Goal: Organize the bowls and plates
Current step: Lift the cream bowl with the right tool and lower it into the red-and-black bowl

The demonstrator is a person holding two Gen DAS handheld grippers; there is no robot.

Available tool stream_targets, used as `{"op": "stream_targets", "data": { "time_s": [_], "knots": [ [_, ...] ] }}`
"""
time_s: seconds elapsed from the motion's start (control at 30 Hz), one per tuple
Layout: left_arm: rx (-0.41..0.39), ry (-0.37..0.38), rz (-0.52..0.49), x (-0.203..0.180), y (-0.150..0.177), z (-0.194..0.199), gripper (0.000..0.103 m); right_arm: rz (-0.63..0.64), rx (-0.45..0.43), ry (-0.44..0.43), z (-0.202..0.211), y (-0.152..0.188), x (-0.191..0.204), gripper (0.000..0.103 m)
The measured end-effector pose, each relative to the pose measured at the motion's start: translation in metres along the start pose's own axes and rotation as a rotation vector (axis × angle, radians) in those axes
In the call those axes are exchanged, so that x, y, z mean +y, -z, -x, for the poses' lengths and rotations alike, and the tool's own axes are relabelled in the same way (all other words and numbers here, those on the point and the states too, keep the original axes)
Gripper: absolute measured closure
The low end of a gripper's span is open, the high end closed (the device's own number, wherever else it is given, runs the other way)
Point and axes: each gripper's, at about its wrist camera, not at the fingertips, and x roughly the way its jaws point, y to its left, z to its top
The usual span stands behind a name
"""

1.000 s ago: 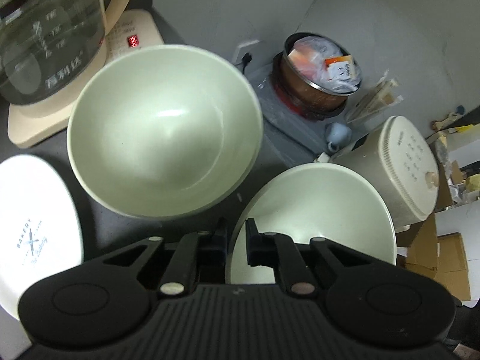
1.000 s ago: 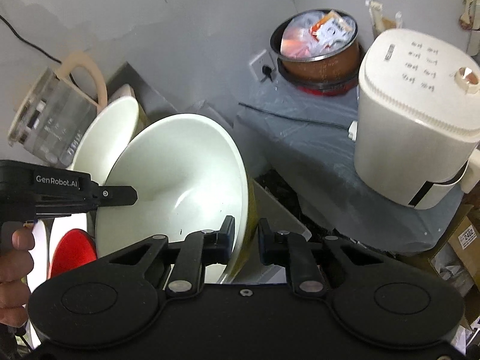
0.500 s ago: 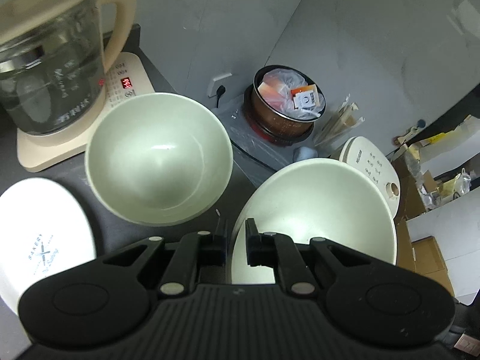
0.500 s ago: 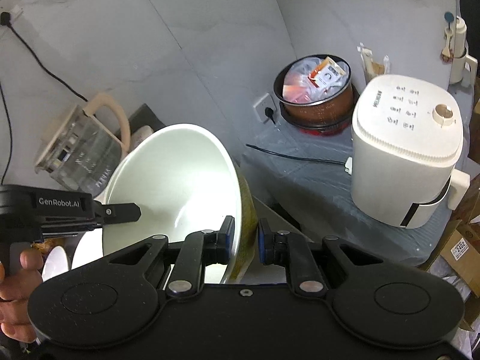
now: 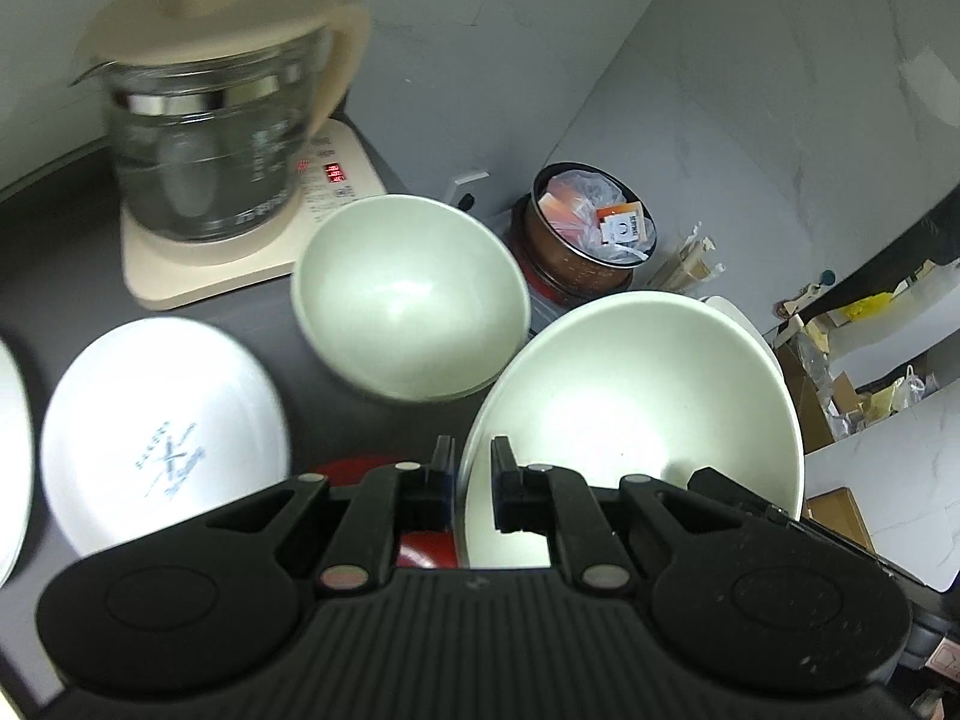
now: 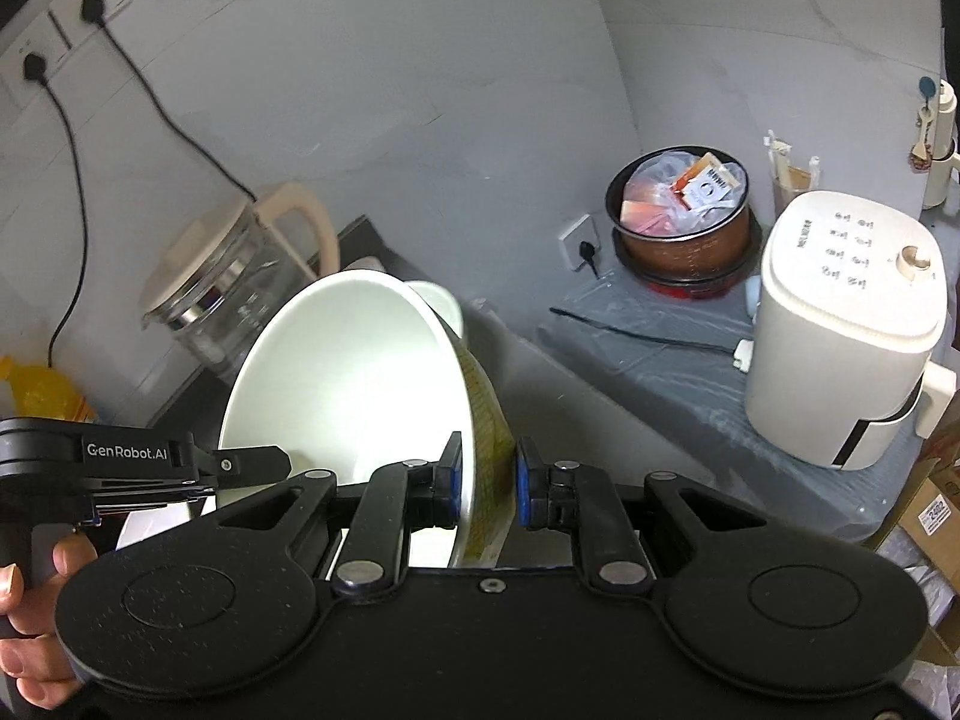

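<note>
Two grippers are closed on the same large bowl, each one on a different part of its rim. In the left wrist view the left gripper is seen with its jaws narrow and the thin white rim clamped between them, and the white inside of the bowl is turned up toward the camera. In the right wrist view the right gripper is seen with its blue pads pressed on the wall of the bowl, one pad inside and one on the yellowish patterned outside. The bowl is held tilted above the dark counter and is not touching it. A second bowl is standing upright on the counter, just beside the held one and in front of the glass kettle on its beige base. A white plate with a blue print is lying to the left of it, and a red dish is partly hidden under the left gripper. On a lower surface to the right a white cooker and a brown pot filled with packets are seen. A hand is visible on the handle of the left gripper.
</note>
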Motion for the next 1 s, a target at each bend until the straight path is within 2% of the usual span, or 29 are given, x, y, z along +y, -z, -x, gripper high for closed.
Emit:
{"op": "stream_targets", "data": {
  "time_s": [0.37,0.83,1.0],
  "knots": [
    [-0.007,-0.018,0.06,0.041,0.021,0.026,0.093,0.044,0.059,-0.019,-0.003,0.019,0.035,0.087],
    [0.04,-0.047,0.168,0.079,0.044,0.022,0.093,0.116,0.156,-0.012,-0.025,0.037,0.057,0.087],
    [0.067,-0.106,0.198,0.087,0.048,0.014,0.093,0.133,0.176,0.0,-0.033,0.039,0.058,0.092]
  ]
}}
